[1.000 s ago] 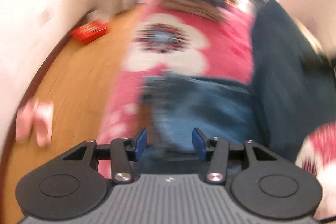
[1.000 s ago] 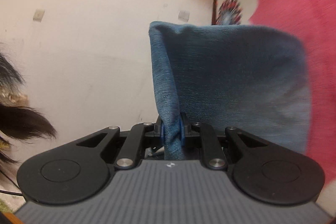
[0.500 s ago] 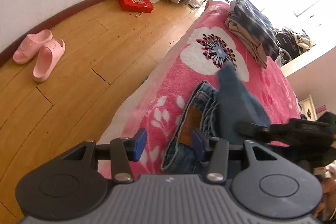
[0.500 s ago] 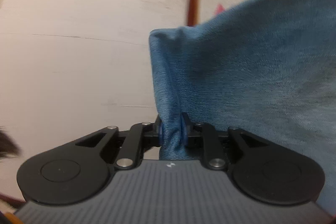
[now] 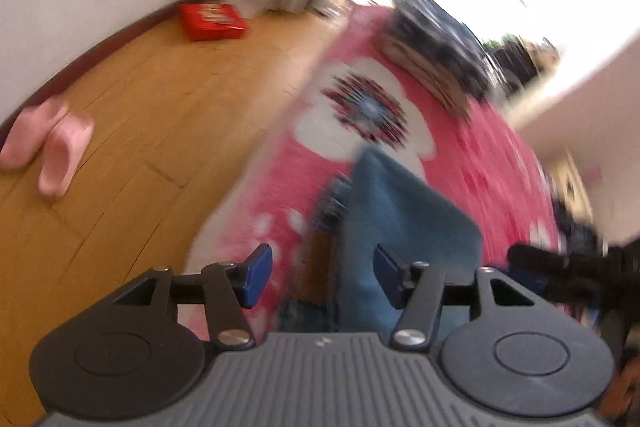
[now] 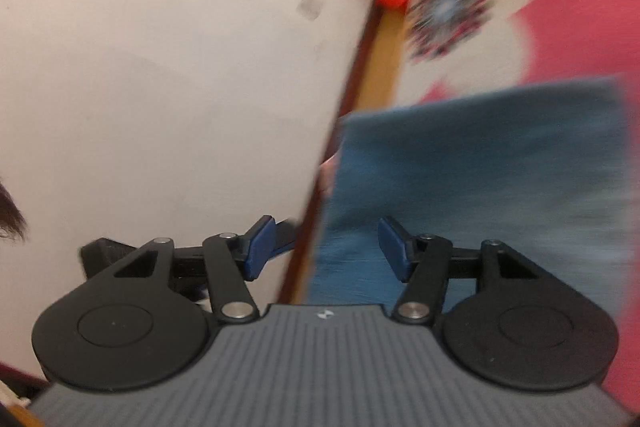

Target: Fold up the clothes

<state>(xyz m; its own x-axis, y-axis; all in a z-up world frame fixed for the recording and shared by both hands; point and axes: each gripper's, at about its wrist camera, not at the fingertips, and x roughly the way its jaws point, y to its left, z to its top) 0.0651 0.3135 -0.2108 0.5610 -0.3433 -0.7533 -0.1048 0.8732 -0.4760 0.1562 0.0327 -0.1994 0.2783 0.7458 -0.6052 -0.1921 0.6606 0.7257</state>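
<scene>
Pink fleece blanket [image 5: 480,163] with a big white flower print is covering the bed, both views motion-blurred. In the left wrist view, wood floor [image 5: 132,131] is running along the bed's left side, 2 pink slippers [image 5: 48,147] lying on it near the wall, a red box [image 5: 212,21] sitting farther back by the baseboard. A stack of folded clothes [image 5: 436,47] is sitting at the far end of the blanket near the bright window. The blue jeans [image 5: 400,219] are lying folded on the blanket, just ahead of both tongs, brown waistband patch showing at their left edge. Left gripper [image 5: 322,273] is hanging over the near end of the jeans, its jaws having just been opening, now spread apart, blue pads touching nothing; denim is showing in the gap below them but not pinched. Right gripper [image 6: 326,251] has its jaws just been opening too, now spread wide and no longer pinching; the jeans [image 6: 480,163] are lying flat ahead and to the right, the near edge showing between the pads without contact. The other gripper's black body is poking in at the right edge of the left view, blurred. White wall [image 6: 160,67] is filling the left half of the right view.
</scene>
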